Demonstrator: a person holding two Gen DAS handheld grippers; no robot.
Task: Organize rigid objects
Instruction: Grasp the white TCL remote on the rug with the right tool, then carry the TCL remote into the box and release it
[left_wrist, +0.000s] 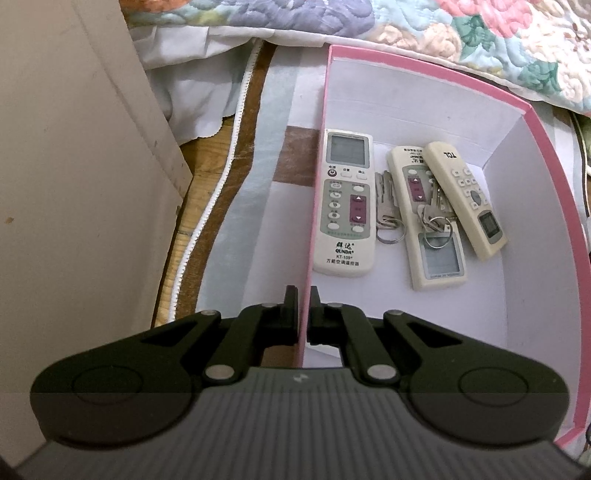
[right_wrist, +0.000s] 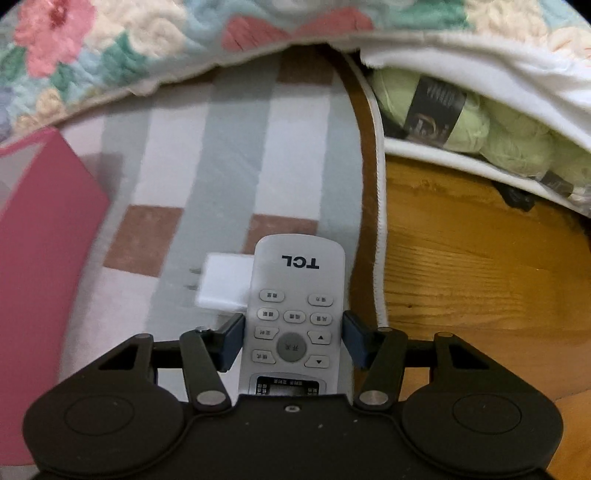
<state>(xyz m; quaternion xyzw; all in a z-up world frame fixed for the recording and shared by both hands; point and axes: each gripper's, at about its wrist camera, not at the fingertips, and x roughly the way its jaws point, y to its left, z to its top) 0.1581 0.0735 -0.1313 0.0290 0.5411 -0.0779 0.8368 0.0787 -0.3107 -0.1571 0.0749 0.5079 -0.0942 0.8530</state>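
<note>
My left gripper (left_wrist: 303, 295) is shut on the left wall of a pink box (left_wrist: 320, 166) with a white inside. In the box lie a QUNDA remote (left_wrist: 345, 203), a second white remote (left_wrist: 428, 221), a cream TCL remote (left_wrist: 467, 201) and two bunches of keys (left_wrist: 388, 206). My right gripper (right_wrist: 293, 332) is shut on a grey TCL remote (right_wrist: 295, 314) and holds it above the striped mat. A white charger plug (right_wrist: 223, 282) lies on the mat beside the remote's left edge. The pink box (right_wrist: 40, 258) shows at the left of the right wrist view.
A striped mat (right_wrist: 207, 155) with a white piped edge covers a wooden floor (right_wrist: 461, 258). A floral quilt (right_wrist: 110, 48) hangs at the back. Green yarn skeins (right_wrist: 480, 129) sit in a white bag at the right. A beige panel (left_wrist: 74, 184) stands at the left.
</note>
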